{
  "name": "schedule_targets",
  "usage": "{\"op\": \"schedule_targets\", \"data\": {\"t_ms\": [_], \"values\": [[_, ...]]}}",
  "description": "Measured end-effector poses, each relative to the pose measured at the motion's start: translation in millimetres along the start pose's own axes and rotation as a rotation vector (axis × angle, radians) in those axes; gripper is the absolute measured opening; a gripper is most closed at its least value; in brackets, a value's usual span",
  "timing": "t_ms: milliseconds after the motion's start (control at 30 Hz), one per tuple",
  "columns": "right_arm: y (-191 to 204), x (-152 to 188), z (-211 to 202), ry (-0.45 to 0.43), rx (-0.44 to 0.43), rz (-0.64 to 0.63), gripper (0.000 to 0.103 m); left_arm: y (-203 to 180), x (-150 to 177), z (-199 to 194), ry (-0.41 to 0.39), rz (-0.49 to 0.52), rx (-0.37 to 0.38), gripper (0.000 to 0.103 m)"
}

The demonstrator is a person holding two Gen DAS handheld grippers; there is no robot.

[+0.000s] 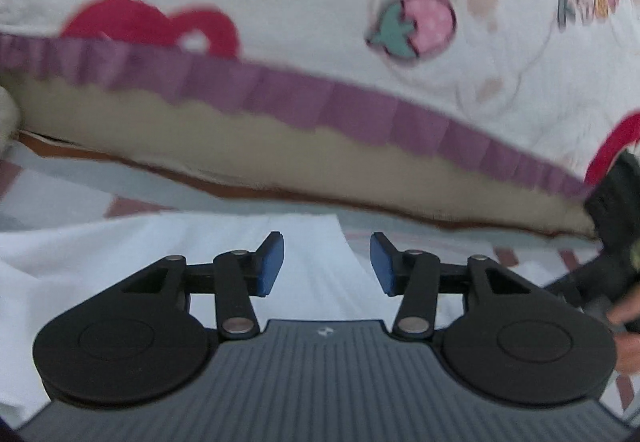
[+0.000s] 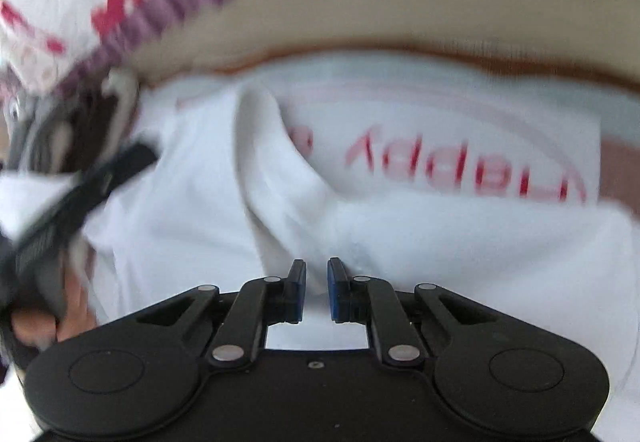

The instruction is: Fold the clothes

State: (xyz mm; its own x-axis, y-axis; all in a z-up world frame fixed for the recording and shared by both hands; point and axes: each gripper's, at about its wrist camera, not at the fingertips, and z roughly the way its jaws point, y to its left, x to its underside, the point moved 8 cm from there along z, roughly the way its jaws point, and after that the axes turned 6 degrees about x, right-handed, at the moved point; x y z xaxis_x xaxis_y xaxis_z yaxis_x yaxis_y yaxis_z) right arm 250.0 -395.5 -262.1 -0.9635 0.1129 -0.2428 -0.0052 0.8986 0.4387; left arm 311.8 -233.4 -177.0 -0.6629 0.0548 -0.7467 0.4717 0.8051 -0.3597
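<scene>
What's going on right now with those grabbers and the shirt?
Left hand-held gripper open, empty. Right hand-held gripper pinching white shirt. Nothing blocking.

Left gripper jaws apart, empty; right gripper nearly closed.

Each gripper, left and right, is built of black linkage arms joined by silver rivets. Blue pads are fitted to the fingers. A ribbed grey housing is seen behind the left one.

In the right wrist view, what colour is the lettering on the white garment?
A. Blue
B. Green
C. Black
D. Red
D: the white T-shirt ahead of the right claw carries red lettering beneath a pale pink arc.
</scene>
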Motion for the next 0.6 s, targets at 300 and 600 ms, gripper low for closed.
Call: {"op": "schedule_targets", "data": {"t_ms": [300,600], "values": [[33.6,47.3,-22.1,-0.045,0.106,-0.152,0.027,15.7,33.7,19.3,0.064,0.044,-0.161,0.05],[40.0,-46.6,-51.6,-0.267,0.367,-0.026,0.058,21.4,50.5,10.4,0.101,0.052,-0.156,0.047]]}}
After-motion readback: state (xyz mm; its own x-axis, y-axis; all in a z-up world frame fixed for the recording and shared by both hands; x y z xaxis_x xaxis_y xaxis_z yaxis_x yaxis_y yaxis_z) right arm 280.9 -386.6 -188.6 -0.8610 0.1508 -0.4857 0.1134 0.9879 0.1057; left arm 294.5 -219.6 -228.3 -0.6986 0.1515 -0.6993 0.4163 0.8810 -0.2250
